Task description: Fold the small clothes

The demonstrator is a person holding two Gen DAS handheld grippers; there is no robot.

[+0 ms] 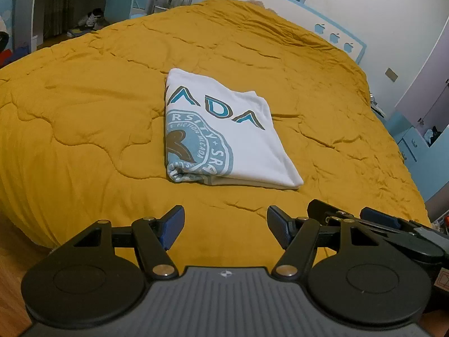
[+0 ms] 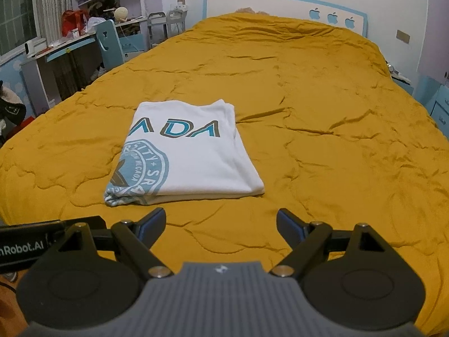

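Observation:
A white T-shirt (image 1: 224,132) with blue lettering and a round blue emblem lies folded into a compact rectangle on the mustard-yellow quilt (image 1: 98,98). It also shows in the right wrist view (image 2: 188,151). My left gripper (image 1: 226,224) is open and empty, above the quilt just short of the shirt's near edge. My right gripper (image 2: 221,224) is open and empty, also short of the near edge. The right gripper's body shows at the lower right of the left wrist view (image 1: 373,224).
The quilt (image 2: 336,140) covers a wide bed with a blue-and-white headboard (image 2: 280,5) at the far end. A desk and shelves (image 2: 70,45) stand to the left. Blue drawers (image 1: 415,140) stand to the right. Wooden floor (image 1: 11,252) shows at lower left.

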